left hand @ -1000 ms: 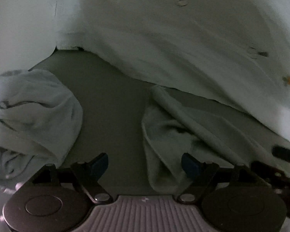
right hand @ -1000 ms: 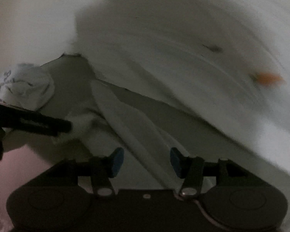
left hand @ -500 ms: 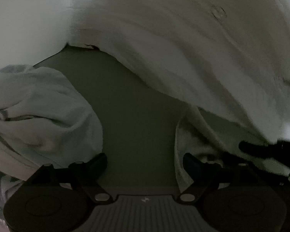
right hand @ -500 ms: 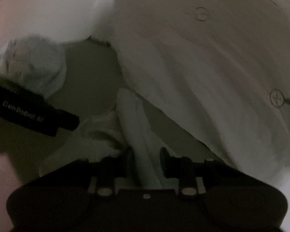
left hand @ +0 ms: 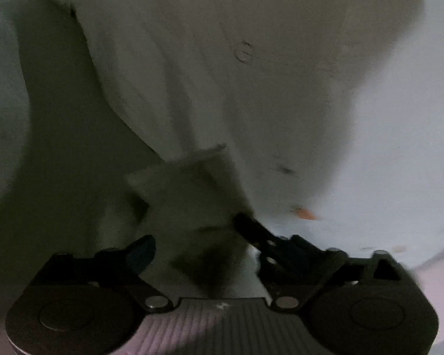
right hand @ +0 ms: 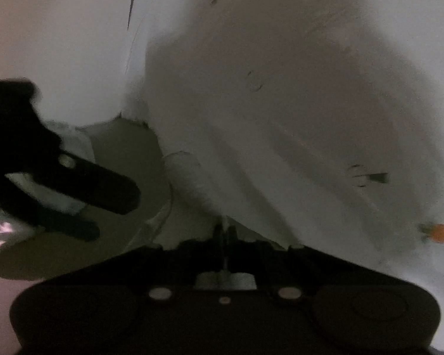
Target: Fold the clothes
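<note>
A pale grey-white garment [left hand: 189,195] lies bunched on the dark surface. In the right wrist view my right gripper [right hand: 225,236] is shut on a fold of it [right hand: 186,171], the jaws pressed together. In the left wrist view my left gripper [left hand: 210,254] is open, its fingers either side of the raised cloth without pinching it; the right gripper's black fingers [left hand: 251,227] show at the cloth's right edge. The left gripper's black fingers [right hand: 103,189] show at the left of the right wrist view.
A large white buttoned cloth [right hand: 281,88] with small orange marks [right hand: 441,232] fills the background of both views [left hand: 251,59]. Another crumpled pale garment [right hand: 68,148] lies at the left behind the left gripper. A dark grey surface [right hand: 127,145] lies underneath.
My right gripper closed on the fold and lifted it. My left gripper swung right, from the bare surface, until the raised cloth sat between its open fingers.
</note>
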The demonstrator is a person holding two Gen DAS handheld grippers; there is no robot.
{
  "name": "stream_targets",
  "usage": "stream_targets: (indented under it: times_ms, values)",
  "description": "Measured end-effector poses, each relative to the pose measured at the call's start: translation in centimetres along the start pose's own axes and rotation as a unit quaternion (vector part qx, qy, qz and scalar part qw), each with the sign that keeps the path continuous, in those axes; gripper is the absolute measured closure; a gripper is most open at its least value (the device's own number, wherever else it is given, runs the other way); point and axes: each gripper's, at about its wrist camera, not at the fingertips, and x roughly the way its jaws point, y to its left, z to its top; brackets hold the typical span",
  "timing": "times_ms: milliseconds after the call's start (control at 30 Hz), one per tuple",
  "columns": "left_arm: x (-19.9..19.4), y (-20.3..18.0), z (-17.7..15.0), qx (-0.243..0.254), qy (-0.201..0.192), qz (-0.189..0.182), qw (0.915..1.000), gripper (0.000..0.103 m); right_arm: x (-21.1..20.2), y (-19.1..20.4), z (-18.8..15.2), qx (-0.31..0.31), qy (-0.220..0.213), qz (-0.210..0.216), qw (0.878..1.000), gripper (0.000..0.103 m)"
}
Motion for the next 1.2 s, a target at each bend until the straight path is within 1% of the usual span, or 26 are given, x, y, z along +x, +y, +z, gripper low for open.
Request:
stream_targets:
  times_ms: [33, 100, 167, 267, 333, 400, 467, 533, 567, 633, 700, 767, 800, 833, 867, 900, 933, 967, 1000, 1067, 1100, 1133, 1167, 1200]
  values:
    - [0.0, 0.4, -0.6, -0.026, 0.003, -0.025, 0.9993, 0.004, -1.1, -0.2, -0.2, -0.001, -0.004, 0.004, 1.000, 0.101]
    - [0.5, 1.9, -1.6, -0.090, 0.000, -0.046, 0.9949, 0.004, -2.8, -0.1, -0.9, -0.016, -0.006, 0.010, 1.000, 0.101]
    - [1.1, 3.5, -2.2, -0.152, -0.008, -0.067, 0.9861, 0.003, -4.5, 0.4, -1.9, -0.044, 0.000, 0.010, 0.999, 0.101]
    - [2.1, 5.5, -2.5, -0.217, -0.008, -0.100, 0.9711, 0.001, -6.9, 1.1, -3.5, -0.058, 0.007, 0.029, 0.998, 0.101]
    - [3.0, 6.5, -2.7, -0.248, 0.007, -0.101, 0.9634, 0.000, -8.2, 1.3, -4.3, -0.053, 0.012, 0.044, 0.998, 0.101]
    - [3.9, 7.0, -2.7, -0.263, 0.038, -0.081, 0.9605, 0.000, -9.1, 1.5, -4.9, -0.049, 0.013, 0.049, 0.998, 0.101]
    - [4.6, 6.7, -3.2, -0.259, 0.072, -0.065, 0.9610, 0.000, -9.8, 1.7, -5.4, -0.045, 0.014, 0.051, 0.998, 0.101]
    - [5.0, 6.1, -3.9, -0.252, 0.097, -0.067, 0.9606, 0.000, -10.7, 1.9, -5.6, -0.035, 0.013, 0.048, 0.998, 0.101]
    - [5.0, 5.9, -4.3, -0.252, 0.103, -0.073, 0.9594, 0.000, -11.0, 2.0, -5.7, -0.029, 0.012, 0.046, 0.998, 0.101]
    - [5.0, 6.1, -5.0, -0.268, 0.102, -0.077, 0.9550, 0.000, -11.3, 2.0, -5.6, -0.021, 0.012, 0.046, 0.999, 0.101]
    - [5.1, 6.7, -5.2, -0.289, 0.095, -0.062, 0.9506, 0.000, -11.8, 2.1, -5.8, -0.023, 0.010, 0.052, 0.998, 0.101]
    - [5.3, 7.0, -4.8, -0.298, 0.094, -0.050, 0.9486, 0.001, -12.0, 2.2, -5.8, -0.027, 0.007, 0.063, 0.998, 0.101]
    - [5.4, 6.8, -4.5, -0.297, 0.095, -0.048, 0.9488, 0.006, -12.1, 2.2, -5.7, -0.029, 0.005, 0.068, 0.997, 0.101]
    - [5.3, 6.1, -4.2, -0.285, 0.086, -0.033, 0.9542, 0.016, -12.2, 2.2, -5.6, -0.029, 0.004, 0.073, 0.997, 0.101]
    - [5.1, 5.2, -3.8, -0.267, 0.071, -0.008, 0.9611, 0.046, -12.5, 2.2, -5.5, -0.029, 0.002, 0.076, 0.997, 0.101]
    - [5.2, 4.2, -3.3, -0.247, 0.066, 0.015, 0.9667, 0.060, -12.8, 2.1, -5.5, -0.028, -0.001, 0.077, 0.997, 0.101]
    - [5.6, 2.9, -2.7, -0.225, 0.068, 0.036, 0.9713, 0.069, -13.2, 2.1, -5.5, -0.027, -0.004, 0.079, 0.996, 0.101]
    - [6.0, 1.8, -2.1, -0.206, 0.068, 0.045, 0.9752, 0.089, -13.5, 2.0, -5.4, -0.025, -0.007, 0.078, 0.997, 0.102]
    - [6.4, 0.6, -1.3, -0.185, 0.066, 0.045, 0.9794, 0.094, -13.9, 1.8, -5.3, -0.021, -0.010, 0.075, 0.997, 0.102]
    - [7.3, -2.4, 1.0, -0.138, 0.061, 0.034, 0.9880, 0.097, -14.6, 1.5, -4.9, -0.015, -0.019, 0.066, 0.997, 0.102]
    - [7.4, -4.2, 2.0, -0.112, 0.057, 0.021, 0.9918, 0.097, -15.0, 1.3, -4.7, -0.013, -0.026, 0.061, 0.998, 0.102]
    - [7.3, -6.4, 3.0, -0.078, 0.052, 0.003, 0.9956, 0.097, -15.4, 1.1, -4.3, -0.013, -0.035, 0.054, 0.998, 0.102]
    - [6.8, -8.9, 3.7, -0.033, 0.044, -0.016, 0.9984, 0.097, -16.0, 0.9, -3.8, -0.014, -0.047, 0.049, 0.998, 0.102]
    - [5.8, -11.4, 4.3, 0.016, 0.033, -0.035, 0.9987, 0.097, -16.4, 0.8, -3.4, -0.016, -0.059, 0.047, 0.997, 0.102]
